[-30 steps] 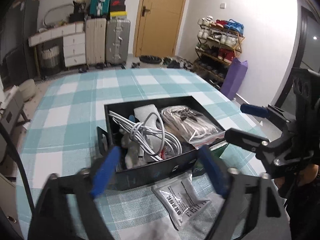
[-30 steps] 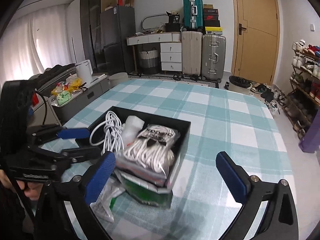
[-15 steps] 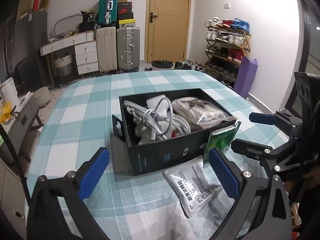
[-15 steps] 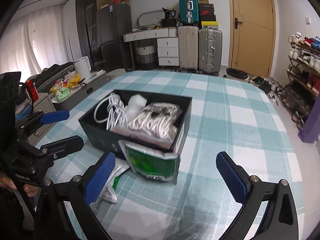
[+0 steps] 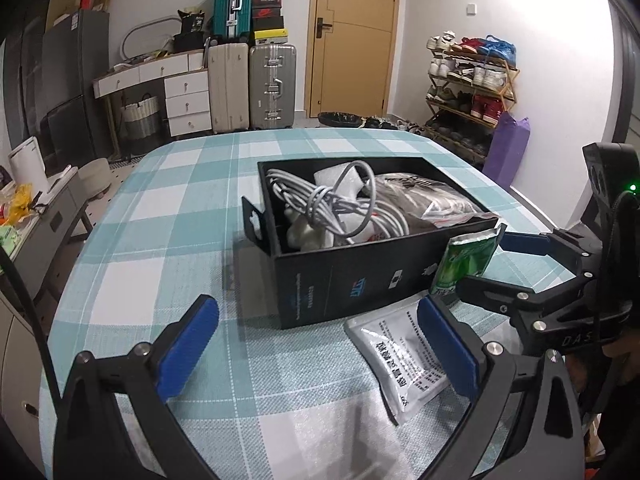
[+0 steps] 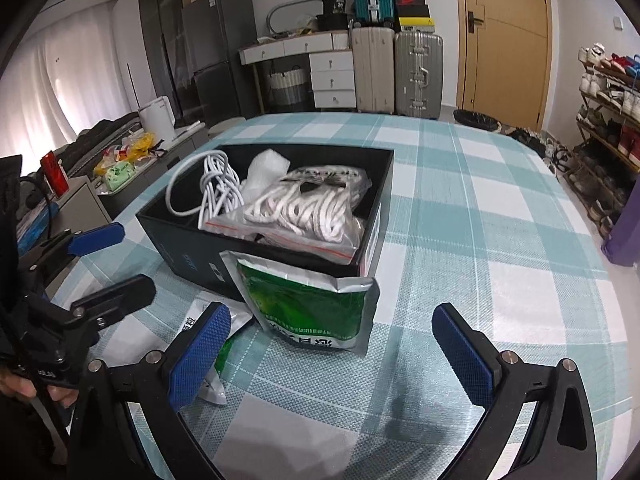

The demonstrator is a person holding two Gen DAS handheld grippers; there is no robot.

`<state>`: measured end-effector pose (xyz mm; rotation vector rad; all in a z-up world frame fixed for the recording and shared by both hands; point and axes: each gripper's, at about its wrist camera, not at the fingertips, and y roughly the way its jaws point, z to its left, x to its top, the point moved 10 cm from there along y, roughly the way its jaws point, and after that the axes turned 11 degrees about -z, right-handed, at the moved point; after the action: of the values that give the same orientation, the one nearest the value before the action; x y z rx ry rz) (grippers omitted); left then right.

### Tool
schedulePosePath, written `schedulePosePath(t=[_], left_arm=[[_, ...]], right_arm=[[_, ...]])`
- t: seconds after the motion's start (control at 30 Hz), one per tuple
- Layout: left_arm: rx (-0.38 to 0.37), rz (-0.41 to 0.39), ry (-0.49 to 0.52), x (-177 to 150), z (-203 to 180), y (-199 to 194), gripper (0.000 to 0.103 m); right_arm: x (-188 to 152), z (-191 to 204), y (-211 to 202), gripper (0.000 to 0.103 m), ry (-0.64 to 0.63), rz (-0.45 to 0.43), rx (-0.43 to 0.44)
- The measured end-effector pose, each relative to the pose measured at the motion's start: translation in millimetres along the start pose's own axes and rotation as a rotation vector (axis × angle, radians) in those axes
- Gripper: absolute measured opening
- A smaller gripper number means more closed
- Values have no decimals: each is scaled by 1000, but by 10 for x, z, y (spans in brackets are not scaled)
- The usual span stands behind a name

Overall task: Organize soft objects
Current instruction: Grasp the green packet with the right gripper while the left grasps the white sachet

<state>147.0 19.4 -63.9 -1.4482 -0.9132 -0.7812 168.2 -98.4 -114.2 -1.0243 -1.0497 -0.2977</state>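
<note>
left gripper (image 5: 316, 346): spread wide, empty | right gripper (image 6: 330, 354): spread wide, empty | green pouch (image 6: 308, 304): just ahead of right gripper, leaning on black box (image 6: 180, 246) | silver sachet (image 5: 400, 364): flat by left gripper's right finger | risk: a nudge likely topples the leaning pouch; flat sachet may slip a pinch

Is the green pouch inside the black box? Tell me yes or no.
No: the green pouch stands outside on the tablecloth, leaning against the near wall of the black box.

My left gripper (image 5: 316, 344) gapes empty at the bottom of the frame. At centre sits the black box (image 5: 360, 276) of white cables (image 5: 340, 208). A silver sachet (image 5: 400, 364) lies lower right, with a green pouch (image 5: 466, 260) leaning on the box.
</note>
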Motion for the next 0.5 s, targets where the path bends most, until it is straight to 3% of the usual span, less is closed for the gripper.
schedulePosePath(t=[0.5], left_arm=[[5, 17, -45, -42, 102, 12, 100]], right_arm=[[-47, 94, 187, 102, 23, 44, -12]])
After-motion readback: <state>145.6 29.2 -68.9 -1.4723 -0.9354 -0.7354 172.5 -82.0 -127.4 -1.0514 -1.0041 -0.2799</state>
